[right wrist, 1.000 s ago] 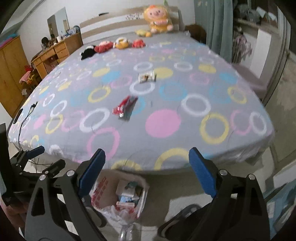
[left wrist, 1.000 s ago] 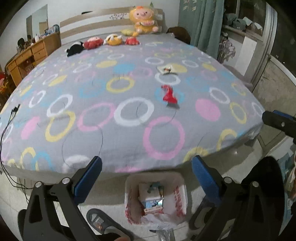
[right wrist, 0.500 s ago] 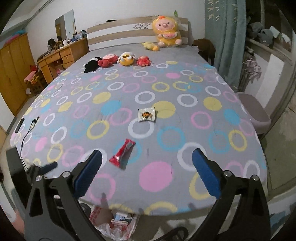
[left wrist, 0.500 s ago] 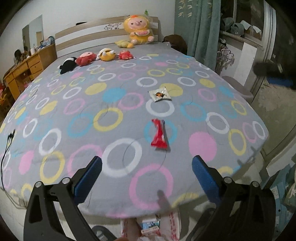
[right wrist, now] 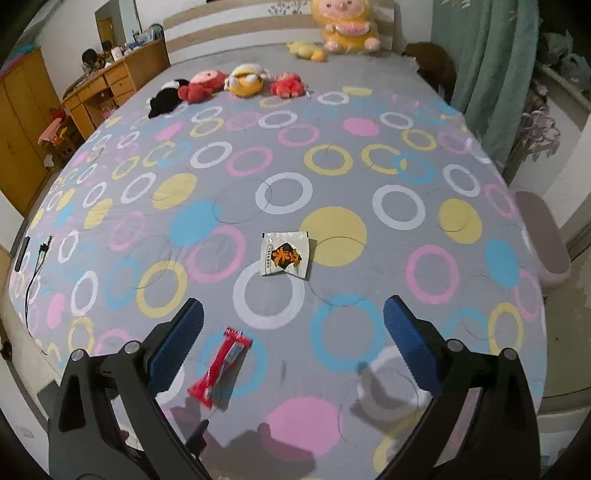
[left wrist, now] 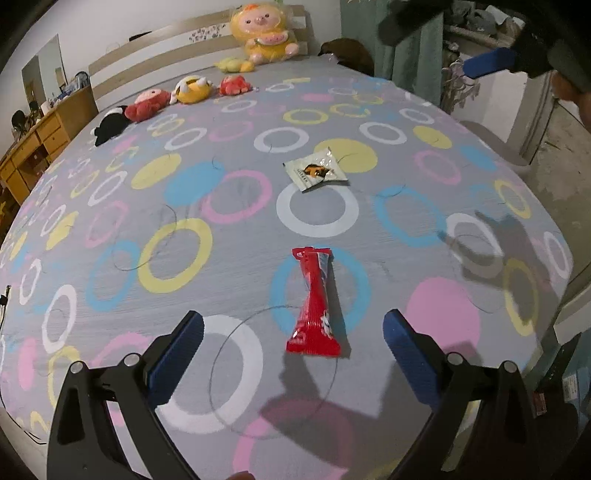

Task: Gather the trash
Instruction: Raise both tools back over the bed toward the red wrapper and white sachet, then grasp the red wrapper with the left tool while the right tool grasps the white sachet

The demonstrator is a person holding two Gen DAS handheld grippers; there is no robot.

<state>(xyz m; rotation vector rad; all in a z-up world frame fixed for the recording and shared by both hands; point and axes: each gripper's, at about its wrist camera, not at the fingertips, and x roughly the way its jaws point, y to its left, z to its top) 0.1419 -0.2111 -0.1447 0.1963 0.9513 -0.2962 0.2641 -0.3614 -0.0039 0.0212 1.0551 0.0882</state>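
The red wrapper (left wrist: pixel 313 301) lies flat on the ringed bedsheet (left wrist: pixel 177 192) just ahead of my left gripper (left wrist: pixel 293 328), jaws spread and empty; the white sachet (right wrist: pixel 285 257) lies further in, ahead of my right gripper (right wrist: pixel 293 325), likewise spread and empty; I judge both pieces uncollected. Only the right view shows the wardrobe (right wrist: pixel 18 122); only the left shows my other gripper's blue pad (left wrist: pixel 489 62).

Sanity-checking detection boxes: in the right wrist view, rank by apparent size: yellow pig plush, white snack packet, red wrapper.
1. yellow pig plush, though farthest away
2. white snack packet and red wrapper: similar, wrapper nearer, unranked
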